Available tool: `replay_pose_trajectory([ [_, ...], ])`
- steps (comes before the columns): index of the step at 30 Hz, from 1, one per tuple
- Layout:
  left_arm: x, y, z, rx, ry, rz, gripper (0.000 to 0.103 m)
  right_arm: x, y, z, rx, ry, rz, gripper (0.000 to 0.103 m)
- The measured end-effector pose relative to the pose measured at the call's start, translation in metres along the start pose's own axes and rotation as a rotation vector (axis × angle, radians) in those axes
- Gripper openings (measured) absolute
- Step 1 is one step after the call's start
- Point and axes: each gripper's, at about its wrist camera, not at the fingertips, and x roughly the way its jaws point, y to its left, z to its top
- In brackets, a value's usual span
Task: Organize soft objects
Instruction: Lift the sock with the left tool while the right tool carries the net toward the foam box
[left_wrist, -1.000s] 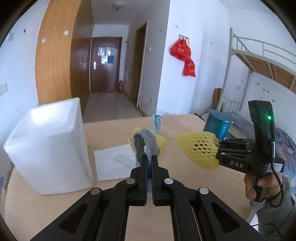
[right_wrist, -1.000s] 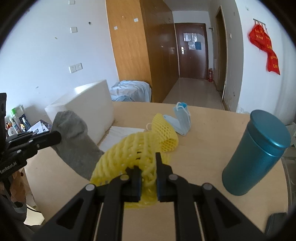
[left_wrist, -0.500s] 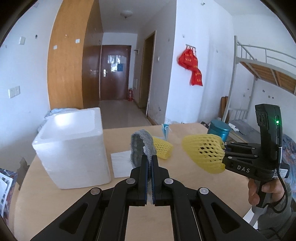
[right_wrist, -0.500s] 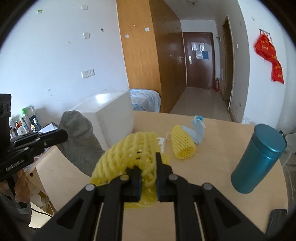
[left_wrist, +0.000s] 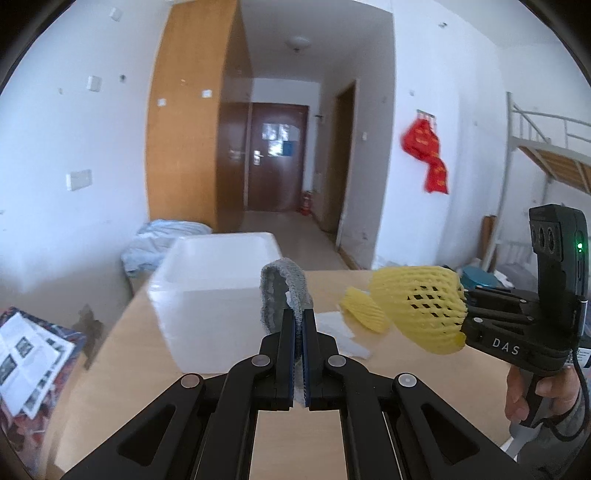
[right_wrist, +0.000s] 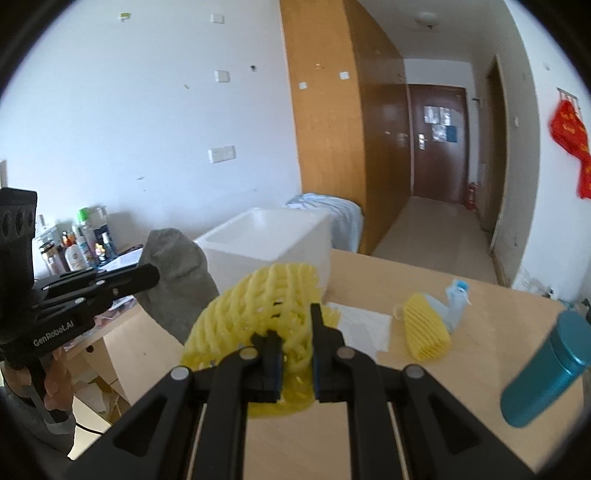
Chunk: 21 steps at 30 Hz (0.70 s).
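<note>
"DAS" on right claw (left_wrist: 466, 325); "GenRobot.AI" on left claw (right_wrist: 157, 275).

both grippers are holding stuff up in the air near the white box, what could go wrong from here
The left gripper pinches only an edge of the grey fabric sock, so it might slip out before reaching the white foam box. The right gripper squashes the yellow foam mesh sleeve, which may spring aside when released. The two grippers are close together and could bump over the box.
</note>
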Motion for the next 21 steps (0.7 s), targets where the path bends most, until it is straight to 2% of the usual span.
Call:
replay_pose_trajectory([
  [10, -0.011, 0.029, 0.003, -0.050, -0.009, 0.101, 0.003, 0.015, 0.027, 0.011, -0.044, 0.000, 0.076, 0.015],
  [21, -0.006, 0.040, 0.015, -0.061, -0.011, 0.138, 0.003, 0.029, 0.031, 0.022, -0.054, 0.016, 0.091, 0.015],
])
